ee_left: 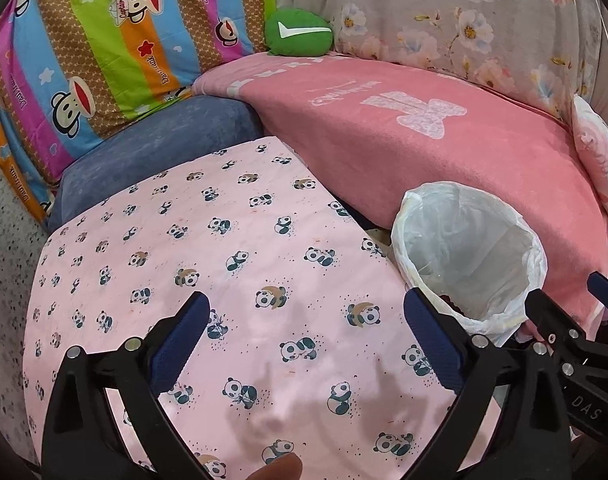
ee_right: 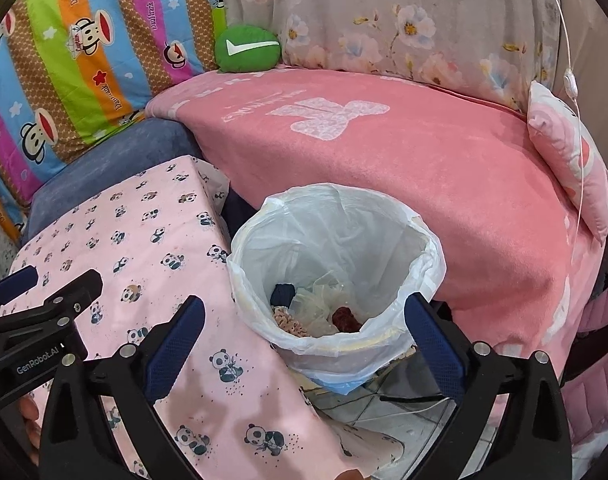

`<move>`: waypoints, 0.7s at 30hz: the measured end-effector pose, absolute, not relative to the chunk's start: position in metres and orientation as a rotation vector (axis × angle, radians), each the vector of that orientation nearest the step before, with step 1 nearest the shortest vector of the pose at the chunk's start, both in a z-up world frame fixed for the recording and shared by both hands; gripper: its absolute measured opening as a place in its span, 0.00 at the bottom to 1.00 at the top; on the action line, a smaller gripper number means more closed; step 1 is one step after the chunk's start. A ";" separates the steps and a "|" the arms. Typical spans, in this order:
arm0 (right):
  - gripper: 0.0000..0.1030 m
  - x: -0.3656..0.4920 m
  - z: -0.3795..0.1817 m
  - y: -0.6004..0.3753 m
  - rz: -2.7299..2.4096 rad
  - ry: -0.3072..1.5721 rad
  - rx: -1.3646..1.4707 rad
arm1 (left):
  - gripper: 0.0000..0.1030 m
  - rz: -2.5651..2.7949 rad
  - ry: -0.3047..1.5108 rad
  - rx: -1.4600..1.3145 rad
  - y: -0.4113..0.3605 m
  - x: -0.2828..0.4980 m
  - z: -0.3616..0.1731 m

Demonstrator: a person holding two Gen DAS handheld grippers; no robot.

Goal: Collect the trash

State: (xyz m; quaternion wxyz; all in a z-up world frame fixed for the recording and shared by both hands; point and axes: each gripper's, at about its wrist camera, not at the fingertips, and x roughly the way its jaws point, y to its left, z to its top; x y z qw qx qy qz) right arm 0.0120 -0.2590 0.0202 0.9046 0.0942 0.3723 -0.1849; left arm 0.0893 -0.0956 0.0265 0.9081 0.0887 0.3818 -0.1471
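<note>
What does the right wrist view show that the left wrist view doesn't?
Right wrist only: the trash at the bottom of the lined bin, namely a dark blue piece, crumpled pale wrapping, a dark red lump; also tiled floor under the bin.

Left wrist only: most of the panda cloth, with nothing lying on it, and the speckled floor at far left.

Both: the bin, panda cloth, pink blanket, green cushion, and both claws wide open and empty: left claw, right claw.
</note>
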 end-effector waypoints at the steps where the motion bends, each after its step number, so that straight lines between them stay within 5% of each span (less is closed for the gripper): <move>1: 0.93 0.012 0.020 -0.258 -0.383 0.770 0.189 | 0.91 -0.304 0.787 0.184 -0.095 0.089 0.026; 21: 0.93 0.010 0.015 -0.255 -0.401 0.837 0.165 | 0.91 -0.302 0.791 0.196 -0.099 0.081 0.026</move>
